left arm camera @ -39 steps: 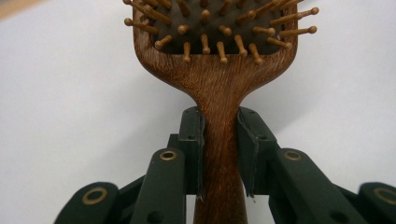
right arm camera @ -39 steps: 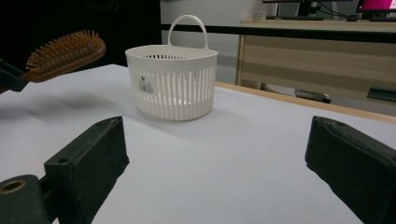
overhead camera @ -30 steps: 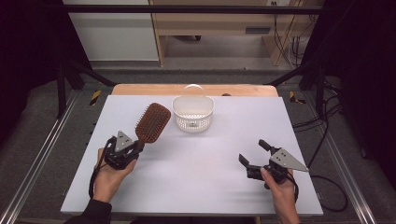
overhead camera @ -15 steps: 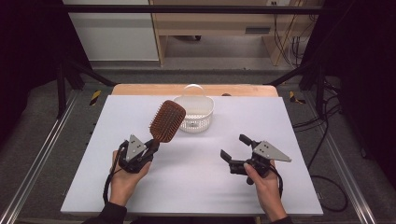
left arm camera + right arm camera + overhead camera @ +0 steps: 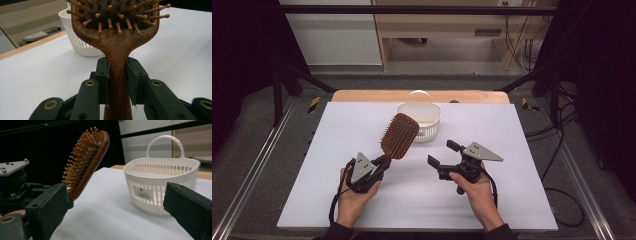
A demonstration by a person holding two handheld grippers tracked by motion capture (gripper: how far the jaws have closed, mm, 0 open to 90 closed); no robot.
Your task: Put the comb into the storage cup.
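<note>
The left claw (image 5: 382, 162) has been carried rightward toward the middle of the surface (image 5: 522, 200), and the wooden hairbrush (image 5: 399, 135) clamped in it has been brought along. The right claw (image 5: 443, 154) has been moved leftward and raised, so the gap between both is narrowed.

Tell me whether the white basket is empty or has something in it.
Empty, as far as shows: the high view looks into the basket and finds nothing. The hairbrush is outside it, clamped in the left gripper.

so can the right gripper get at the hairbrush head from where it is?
Probably yes. The right gripper is open and aimed across bare table at the hairbrush, held up by the left gripper; the basket sits behind.
</note>
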